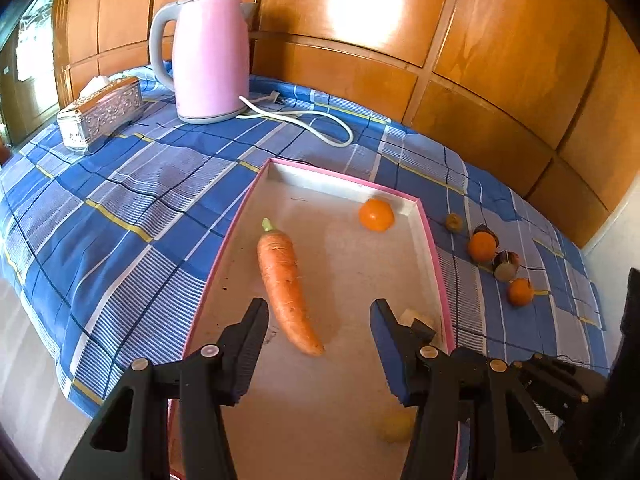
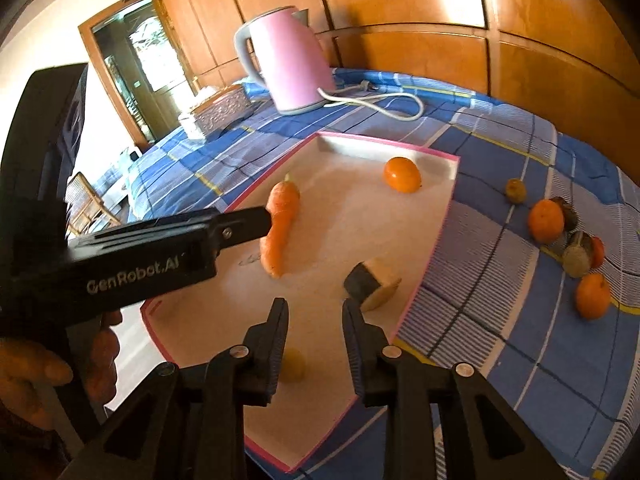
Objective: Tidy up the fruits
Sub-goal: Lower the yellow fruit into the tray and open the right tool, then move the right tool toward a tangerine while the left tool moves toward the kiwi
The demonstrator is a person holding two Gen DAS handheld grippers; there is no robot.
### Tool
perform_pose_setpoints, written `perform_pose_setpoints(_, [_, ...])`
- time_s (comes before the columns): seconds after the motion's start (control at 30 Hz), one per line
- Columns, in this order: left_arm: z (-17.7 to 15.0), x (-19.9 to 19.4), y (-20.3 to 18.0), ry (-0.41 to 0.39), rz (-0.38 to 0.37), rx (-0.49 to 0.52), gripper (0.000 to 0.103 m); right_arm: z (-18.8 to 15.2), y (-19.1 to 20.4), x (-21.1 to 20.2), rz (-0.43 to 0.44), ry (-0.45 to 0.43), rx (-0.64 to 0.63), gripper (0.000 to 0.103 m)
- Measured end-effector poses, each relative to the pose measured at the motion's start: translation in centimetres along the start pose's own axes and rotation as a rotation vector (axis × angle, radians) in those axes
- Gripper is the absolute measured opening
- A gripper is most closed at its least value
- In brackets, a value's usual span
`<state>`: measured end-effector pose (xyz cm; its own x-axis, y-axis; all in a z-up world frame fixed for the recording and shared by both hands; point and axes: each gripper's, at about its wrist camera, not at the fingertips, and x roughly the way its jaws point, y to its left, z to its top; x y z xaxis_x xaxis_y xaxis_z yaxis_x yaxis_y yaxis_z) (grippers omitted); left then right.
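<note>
Black fingers of the left gripper [image 1: 320, 320] fill the bottom of the left wrist view, spread wide with nothing between them, hanging above the near part of the tray [image 1: 224, 248]. Just past the left finger lies a carrot [image 1: 286, 284], its green stub pointing to the far end and its tip toward the camera. A tangerine [image 1: 376, 215] sits in the far right corner of the tray, close to the wall. By the right finger a pale chunk [image 1: 416, 320] with a dark end peeks out (what food it is I cannot tell), and a yellowish fruit [image 1: 394, 426] lies blurred near the bottom edge.

From the right wrist view the right gripper [image 2: 316, 322] is also parted and empty, over the tray's near end, with the yellowish fruit [image 2: 292, 364] partly hidden behind its left finger. The chunk [image 2: 372, 282] lies just ahead of the right finger. The left gripper crosses this view from the left, its tip in front of the carrot [image 2: 280, 228].

Outside the tray, on the blue checked cloth [image 1: 132, 200], a loose row of fruits lies to the right: a small greenish one [image 1: 454, 222], two tangerines [image 1: 482, 246] [image 1: 520, 291], and dark round ones [image 1: 506, 266] between them. At the back stand a pink kettle [image 1: 210, 56] with its white cord [image 1: 320, 120] and a silver tissue box [image 1: 100, 114].
</note>
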<state>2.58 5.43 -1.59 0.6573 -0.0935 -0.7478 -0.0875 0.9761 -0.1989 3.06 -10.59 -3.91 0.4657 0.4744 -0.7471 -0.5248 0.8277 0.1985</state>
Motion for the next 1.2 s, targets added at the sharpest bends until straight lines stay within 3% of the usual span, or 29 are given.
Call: perform_pose_setpoints(1.2, [0.0,0.8,-6.0,0.035,-0.07,0.176,0.054,-1.3,-9.0,-3.7,-0.233,-0.092,0.272,0.028])
